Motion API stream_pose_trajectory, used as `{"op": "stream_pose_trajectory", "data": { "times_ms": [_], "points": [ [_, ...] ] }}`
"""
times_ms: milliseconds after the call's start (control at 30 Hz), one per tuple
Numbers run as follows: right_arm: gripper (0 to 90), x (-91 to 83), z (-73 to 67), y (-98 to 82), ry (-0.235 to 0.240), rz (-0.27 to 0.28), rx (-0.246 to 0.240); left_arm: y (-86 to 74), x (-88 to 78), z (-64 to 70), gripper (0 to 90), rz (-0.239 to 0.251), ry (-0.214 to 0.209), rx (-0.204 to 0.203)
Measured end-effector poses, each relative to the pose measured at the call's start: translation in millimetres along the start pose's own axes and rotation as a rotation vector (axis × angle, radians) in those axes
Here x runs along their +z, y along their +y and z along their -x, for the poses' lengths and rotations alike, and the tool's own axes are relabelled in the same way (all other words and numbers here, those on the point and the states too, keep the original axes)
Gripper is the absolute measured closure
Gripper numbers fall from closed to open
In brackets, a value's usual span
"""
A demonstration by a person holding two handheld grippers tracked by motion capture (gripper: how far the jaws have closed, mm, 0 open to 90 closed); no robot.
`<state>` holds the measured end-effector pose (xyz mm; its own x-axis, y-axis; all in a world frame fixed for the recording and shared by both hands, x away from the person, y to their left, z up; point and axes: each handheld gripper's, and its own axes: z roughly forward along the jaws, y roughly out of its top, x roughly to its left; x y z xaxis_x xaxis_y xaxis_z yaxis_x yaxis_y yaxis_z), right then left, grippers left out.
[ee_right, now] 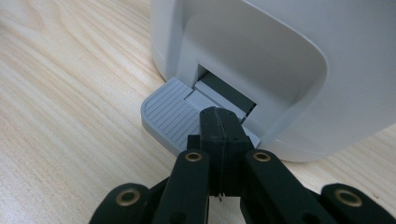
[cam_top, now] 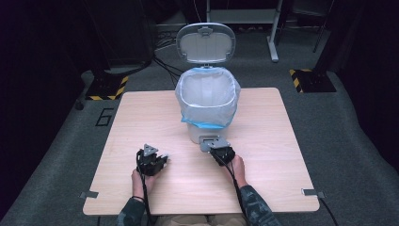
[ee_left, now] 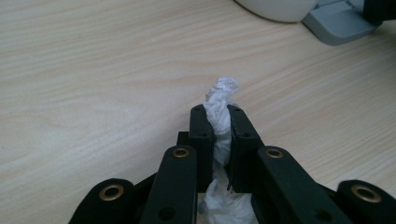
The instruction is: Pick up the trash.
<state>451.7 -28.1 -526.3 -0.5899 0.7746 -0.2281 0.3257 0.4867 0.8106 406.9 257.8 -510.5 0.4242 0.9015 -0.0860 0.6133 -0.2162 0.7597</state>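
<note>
- While my left tool [ee_left: 218,122] rests low over the tabletop [cam_top: 141,117], its jaws are clamped on a crumpled white tissue [ee_left: 221,100]; a twist of it sticks out past the tips and more bunches up behind the jaws.
- In the high view that tool [cam_top: 162,157] sits at the near left of the tabletop, well apart from the bin [cam_top: 207,101], with the tissue [cam_top: 165,155] a small white fleck at its tip.
- At the middle stands the bin, white, lined with a pale bag [cam_top: 186,101], its lid [cam_top: 205,43] tipped up and back.
- My right tool [ee_right: 223,122] has its jaws pressed fully together with nothing between them, and the tips bear on the grey pedal [ee_right: 168,114] at the bin's [ee_right: 280,56] foot.
- From above, that tool [cam_top: 217,149] lies just in front of the bin, on the pedal [cam_top: 208,141].
</note>
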Motion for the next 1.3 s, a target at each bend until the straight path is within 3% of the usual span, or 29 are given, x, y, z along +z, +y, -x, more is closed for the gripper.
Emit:
{"op": "stream_pose_trajectory", "data": {
  "times_ms": [200, 267, 367, 467, 567, 667, 1300],
  "points": [
    [90.0, 0.1, 2.0, -0.3, 0.019, -0.002, 0.036, 10.1, -15.2, -2.1, 82.7, 0.024, -0.019, -0.005],
    [90.0, 0.2, 1.7, -0.3, 0.009, -0.005, 0.014, 13.6, -20.0, -4.3, 82.7, 0.029, -0.017, 0.004],
    [90.0, 0.2, 2.1, -0.2, 0.018, 0.000, 0.030, 13.5, -24.9, -5.5, 82.7, 0.043, -0.017, -0.007],
    [90.0, 0.2, 2.1, -0.3, 0.009, -0.004, 0.013, 16.7, -27.0, -7.5, 82.7, 0.032, -0.021, 0.007],
    [90.0, 0.1, 3.9, -0.5, 0.023, -0.006, 0.037, 19.3, -31.0, -10.0, 82.7, 0.054, -0.024, 0.001],
    [90.0, 0.2, 2.1, -0.2, 0.017, -0.001, 0.023, 22.6, -32.3, -11.8, 82.8, 0.051, -0.031, -0.003],
    [90.0, -0.1, 3.9, -0.7, 0.020, -0.009, 0.027, 65.8, -52.4, -10.2, 82.7, 0.099, -0.020, 0.091]
  ]
}}
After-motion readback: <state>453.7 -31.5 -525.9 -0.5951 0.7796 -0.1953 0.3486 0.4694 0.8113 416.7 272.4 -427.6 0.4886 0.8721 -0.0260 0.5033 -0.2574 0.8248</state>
